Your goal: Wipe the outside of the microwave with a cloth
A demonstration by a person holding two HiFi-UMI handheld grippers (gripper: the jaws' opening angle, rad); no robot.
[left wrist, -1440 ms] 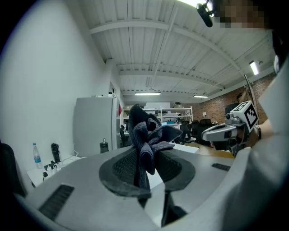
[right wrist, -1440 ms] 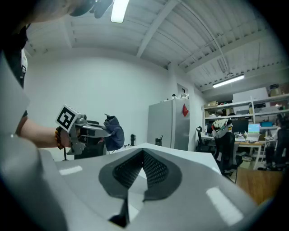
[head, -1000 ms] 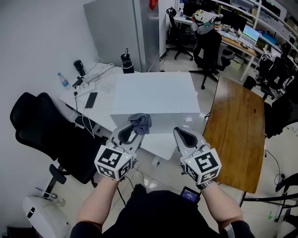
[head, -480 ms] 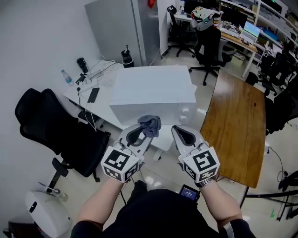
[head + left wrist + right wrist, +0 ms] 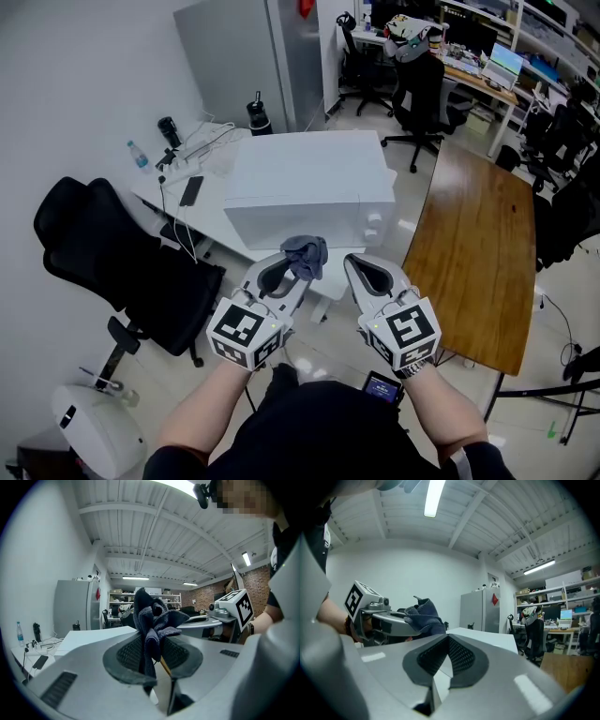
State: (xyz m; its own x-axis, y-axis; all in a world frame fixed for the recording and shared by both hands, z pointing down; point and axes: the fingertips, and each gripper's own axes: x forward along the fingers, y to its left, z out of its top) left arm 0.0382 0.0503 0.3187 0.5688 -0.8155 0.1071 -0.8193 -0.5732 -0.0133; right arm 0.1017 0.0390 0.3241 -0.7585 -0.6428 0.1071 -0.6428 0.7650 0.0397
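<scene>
The white microwave (image 5: 309, 183) stands on a white desk (image 5: 202, 202), its front with two knobs turned toward me. My left gripper (image 5: 298, 269) hangs just short of that front, shut on a bunched dark blue-grey cloth (image 5: 306, 254). In the left gripper view the cloth (image 5: 152, 625) sticks up from between the pads, and the microwave's top (image 5: 93, 637) lies beyond. My right gripper (image 5: 359, 270) hovers beside it on the right, shut with nothing in it. In the right gripper view the pads meet, with the left gripper (image 5: 384, 616), the cloth (image 5: 423, 613) and the microwave (image 5: 487, 637) ahead.
A black office chair (image 5: 112, 258) stands on the left. The desk's far end carries a power strip (image 5: 183, 159), a phone and bottles. On the right is a wooden table (image 5: 473, 253). A grey cabinet (image 5: 244, 56) is behind, and a white device (image 5: 84, 431) sits on the floor.
Both grippers, the left still holding the cloth, have shifted a little to the right in front of the microwave. Over the last half second almost nothing moved.
</scene>
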